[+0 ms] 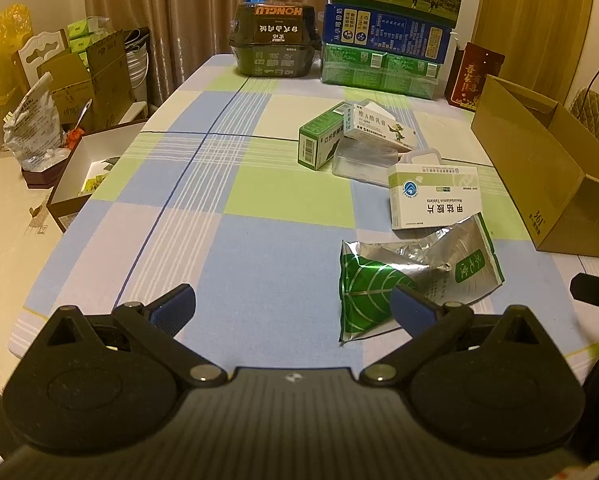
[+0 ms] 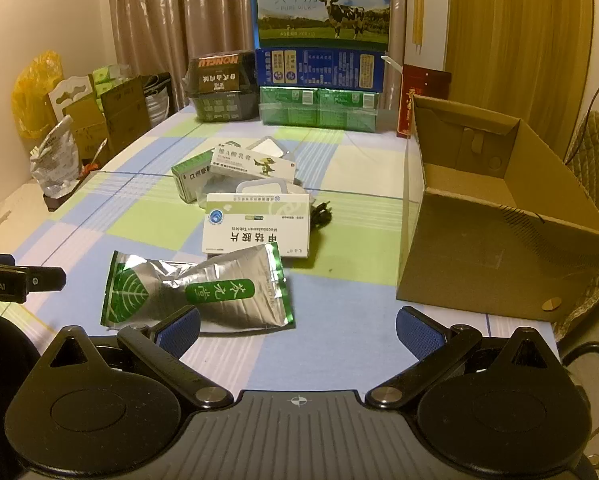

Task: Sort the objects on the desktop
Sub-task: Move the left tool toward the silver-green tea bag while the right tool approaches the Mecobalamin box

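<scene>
A silver and green foil pouch [image 1: 415, 276] [image 2: 197, 290] lies on the checked tablecloth nearest me. Behind it rests a white tablet box [image 1: 435, 196] [image 2: 257, 226], then a clear plastic case [image 1: 363, 162], a green box [image 1: 321, 140] [image 2: 189, 178] and a white ointment box [image 1: 381, 126] [image 2: 253, 162]. An empty cardboard box [image 1: 547, 168] [image 2: 499, 216] stands open at the right. My left gripper [image 1: 293, 306] hovers open over bare cloth left of the pouch. My right gripper [image 2: 297, 330] is open, its left finger in front of the pouch's near edge.
Stacked milk cartons [image 2: 323, 52] and a dark lidded container [image 1: 275, 42] [image 2: 223, 86] stand at the table's far end. A black cable [image 2: 319, 214] lies beside the tablet box. Cardboard boxes and bags [image 1: 79, 80] crowd the floor left of the table. A quilted chair [image 2: 595, 156] stands at right.
</scene>
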`<move>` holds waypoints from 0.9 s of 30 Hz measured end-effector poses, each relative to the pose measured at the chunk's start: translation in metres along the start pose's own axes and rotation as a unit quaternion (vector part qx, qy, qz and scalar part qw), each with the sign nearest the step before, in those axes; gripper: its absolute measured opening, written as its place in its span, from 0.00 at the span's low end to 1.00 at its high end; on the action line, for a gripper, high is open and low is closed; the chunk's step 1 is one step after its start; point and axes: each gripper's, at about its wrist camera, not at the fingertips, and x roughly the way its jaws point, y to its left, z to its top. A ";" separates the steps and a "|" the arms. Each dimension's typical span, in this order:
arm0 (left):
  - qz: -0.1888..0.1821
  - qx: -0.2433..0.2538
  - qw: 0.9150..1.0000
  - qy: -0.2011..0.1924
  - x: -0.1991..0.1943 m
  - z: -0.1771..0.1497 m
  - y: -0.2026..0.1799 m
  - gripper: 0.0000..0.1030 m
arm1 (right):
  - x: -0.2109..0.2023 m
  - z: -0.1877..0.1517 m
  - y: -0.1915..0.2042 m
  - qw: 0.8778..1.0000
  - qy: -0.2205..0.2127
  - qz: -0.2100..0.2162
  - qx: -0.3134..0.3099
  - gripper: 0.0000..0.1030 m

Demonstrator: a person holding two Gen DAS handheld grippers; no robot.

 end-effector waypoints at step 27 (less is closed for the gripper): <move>-0.075 0.096 0.992 0.017 0.001 0.021 -0.011 0.99 | -0.008 0.030 -0.005 0.998 -0.003 0.023 -0.050 0.98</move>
